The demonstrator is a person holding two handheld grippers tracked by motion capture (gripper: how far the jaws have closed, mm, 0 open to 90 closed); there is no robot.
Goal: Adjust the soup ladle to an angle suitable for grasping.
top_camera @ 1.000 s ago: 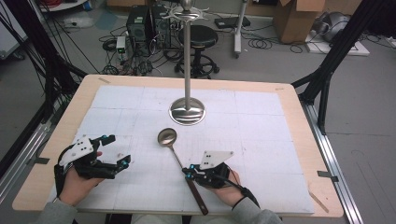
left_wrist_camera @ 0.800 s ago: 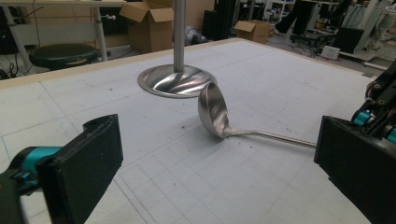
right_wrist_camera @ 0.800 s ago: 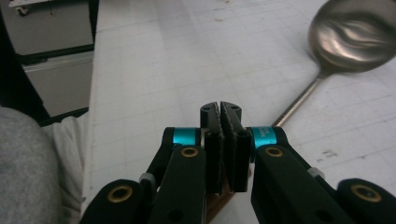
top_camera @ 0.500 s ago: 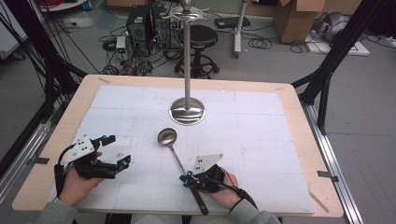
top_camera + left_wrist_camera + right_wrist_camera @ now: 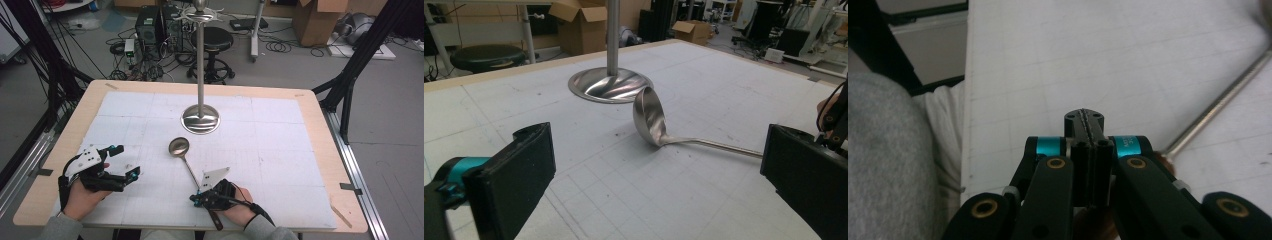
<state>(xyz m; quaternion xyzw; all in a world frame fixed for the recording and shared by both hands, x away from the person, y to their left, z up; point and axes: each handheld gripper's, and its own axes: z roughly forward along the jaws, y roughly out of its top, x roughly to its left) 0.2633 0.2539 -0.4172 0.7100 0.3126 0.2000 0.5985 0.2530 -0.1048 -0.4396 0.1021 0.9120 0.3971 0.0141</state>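
Steel ladle [image 5: 186,162] lies mid-desk, bowl toward the far edge just before the chrome stand's round base [image 5: 200,120], handle running back to the near edge beside the right claw [image 5: 200,198], pressed together; left claw [image 5: 125,162], spread, rests farther off.

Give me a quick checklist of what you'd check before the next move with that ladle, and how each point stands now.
1. Ladle lies flat on the mat, bowl toward the stand: ok.
2. Ladle bowl apart from the stand's base: ok, a gap shows in the left gripper view.
3. Left tool open and holding nothing: ok.
4. Right tool open to grasp: not ok, its jaws are pressed together.
5. Right tool lined up on the handle: not ok, the handle passes beside it.
6. Hooks atop the stand free: cannot tell.
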